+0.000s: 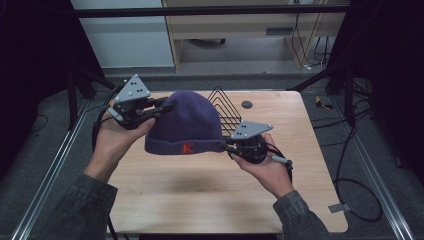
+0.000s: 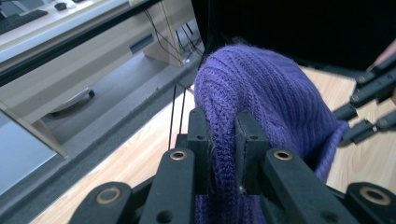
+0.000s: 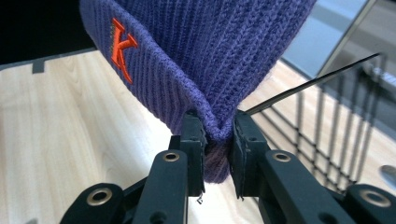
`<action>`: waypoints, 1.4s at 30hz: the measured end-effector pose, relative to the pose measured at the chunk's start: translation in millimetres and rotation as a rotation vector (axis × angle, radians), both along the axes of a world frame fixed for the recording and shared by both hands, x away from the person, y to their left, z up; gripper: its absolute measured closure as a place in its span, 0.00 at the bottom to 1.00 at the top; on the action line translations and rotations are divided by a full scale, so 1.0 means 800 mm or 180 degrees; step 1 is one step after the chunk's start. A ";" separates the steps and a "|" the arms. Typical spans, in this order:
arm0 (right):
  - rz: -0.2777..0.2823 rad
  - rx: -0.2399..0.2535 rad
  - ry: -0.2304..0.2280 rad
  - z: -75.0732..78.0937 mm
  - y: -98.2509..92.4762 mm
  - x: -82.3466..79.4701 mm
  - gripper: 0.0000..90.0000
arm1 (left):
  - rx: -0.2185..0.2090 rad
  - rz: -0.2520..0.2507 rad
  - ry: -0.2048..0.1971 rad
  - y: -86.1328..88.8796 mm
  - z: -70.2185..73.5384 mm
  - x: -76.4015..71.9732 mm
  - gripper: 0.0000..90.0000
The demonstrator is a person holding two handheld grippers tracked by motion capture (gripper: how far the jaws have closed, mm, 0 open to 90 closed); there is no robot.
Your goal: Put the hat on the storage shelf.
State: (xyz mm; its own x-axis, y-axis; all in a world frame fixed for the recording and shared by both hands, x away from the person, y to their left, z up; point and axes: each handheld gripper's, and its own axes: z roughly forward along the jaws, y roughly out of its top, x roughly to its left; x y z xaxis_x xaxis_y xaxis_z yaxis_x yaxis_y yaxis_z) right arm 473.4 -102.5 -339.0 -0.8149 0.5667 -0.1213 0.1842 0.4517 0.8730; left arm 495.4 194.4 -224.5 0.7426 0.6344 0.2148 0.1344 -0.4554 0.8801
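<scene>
A purple knit hat point(image 1: 186, 120) is hanging above the middle of the tabletop point(image 1: 200, 190), stretched between two grippers with its long axis running left to right. The left gripper point(image 1: 167, 106) is pinching the hat at its left side, toward the crown; in the left gripper view its fingers point(image 2: 200, 140) are pressing a ridge of the knit point(image 2: 261, 88) between them. The right gripper point(image 1: 226, 145) is gripping the folded cuff at the lower right, and in the right gripper view its fingers point(image 3: 194, 135) are squeezing a bunched corner of that cuff, the orange letter K point(image 3: 120, 49) sitting further along the band point(image 3: 187, 56). The hat's open edge is facing the person, the crown pointing away. A black wire rack point(image 1: 224, 110) is standing just behind the hat's right half, toward the far side; it is lying nearer the right hand point(image 1: 265, 170), so any move toward it would likely be led from that side.
</scene>
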 end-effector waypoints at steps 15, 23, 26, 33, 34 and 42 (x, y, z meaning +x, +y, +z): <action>-0.0394 0.0135 -0.0076 0.046 -0.043 0.063 0.86 | -0.0060 -0.0032 -0.0200 -0.045 0.034 0.065 0.88; -0.0675 0.0054 -0.0131 0.045 -0.051 0.090 0.85 | -0.0163 -0.0048 -0.0206 -0.063 0.029 0.096 0.88; -0.0771 0.0000 -0.0115 0.040 -0.054 0.097 0.85 | -0.0103 -0.0059 -0.0212 -0.074 0.025 0.107 0.88; -0.0902 0.0002 -0.0071 0.034 -0.064 0.111 0.85 | -0.0116 -0.0061 -0.0196 -0.092 0.017 0.133 0.87; -0.0901 -0.0005 -0.0069 0.033 -0.065 0.113 0.85 | -0.0119 -0.0060 -0.0187 -0.094 0.015 0.136 0.87; -0.0928 -0.0038 0.0037 0.021 -0.071 0.121 0.85 | -0.0055 -0.0066 -0.0154 -0.102 0.003 0.150 0.88</action>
State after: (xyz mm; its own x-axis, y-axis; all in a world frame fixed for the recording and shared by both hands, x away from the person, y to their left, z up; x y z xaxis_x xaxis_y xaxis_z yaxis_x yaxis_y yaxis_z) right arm 570.5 -159.2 -322.1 -0.6194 0.7757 -0.1209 0.3177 0.3884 0.8650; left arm 615.3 112.7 -222.4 0.7445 0.6230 0.2399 0.0823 -0.4423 0.8931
